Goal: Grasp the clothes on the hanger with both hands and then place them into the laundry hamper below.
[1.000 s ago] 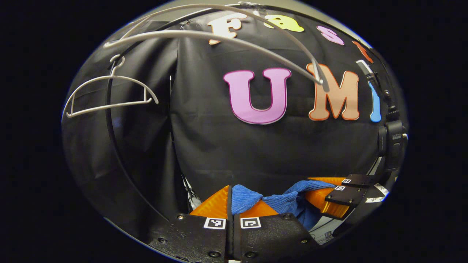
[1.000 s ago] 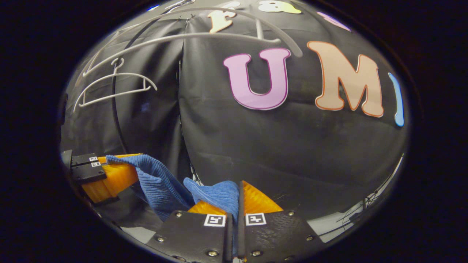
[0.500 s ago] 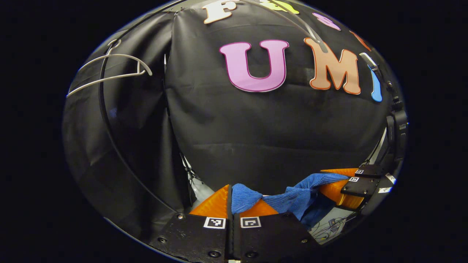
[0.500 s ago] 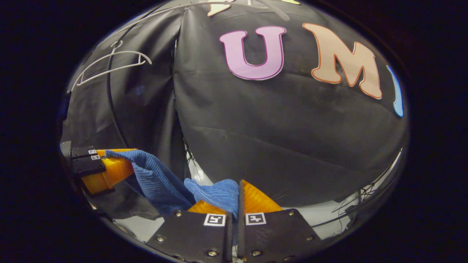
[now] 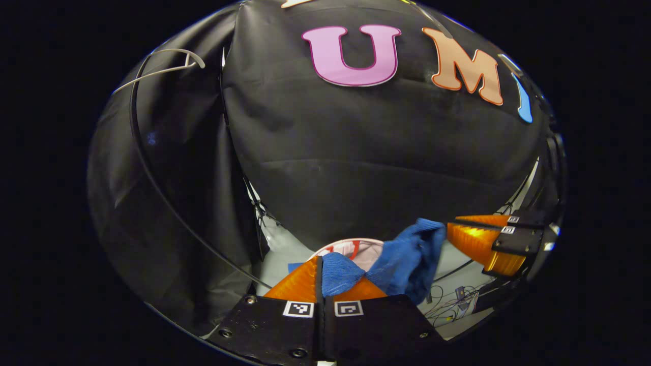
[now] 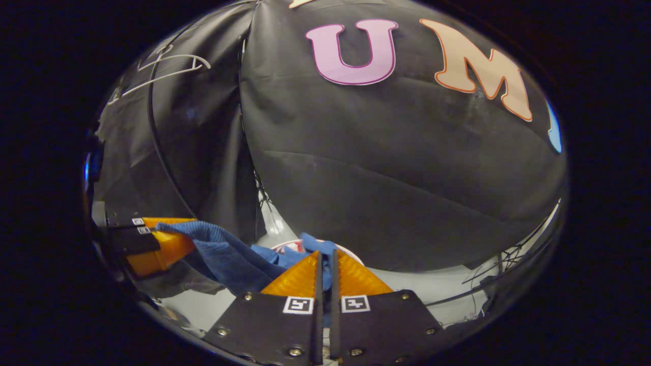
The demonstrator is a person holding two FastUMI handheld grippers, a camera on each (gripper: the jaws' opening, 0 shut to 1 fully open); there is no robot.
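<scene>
Lowering the blue garment is the step I judge to be in hand, and in the left gripper view my left gripper has its orange fingers pressed together on a fold of that ribbed blue cloth, which bulges out just above the tips. The rest hangs to the right of it as a loose lobe. Farther right sits the right gripper, its fingers close together; from this side the cloth appears to stop just short of its tips, so I can't tell whether it is pinching. Below the cloth I see a pale round rim with red marks, which I take for the laundry hamper, on a light floor. To do this well I'd keep both hands level and over that rim before letting go, so the hanging lobe falls inside.

In the right gripper view, the right gripper has its fingers nearly together with a thin strip of blue in the slit, so I read it as a light pinch. The garment stretches left to the left gripper, which holds its other end. The hamper rim peeks just behind my fingertips.

An empty white hanger hangs high at left, well clear. Loose cables lie on the floor to the right; I'd stay off them.
</scene>
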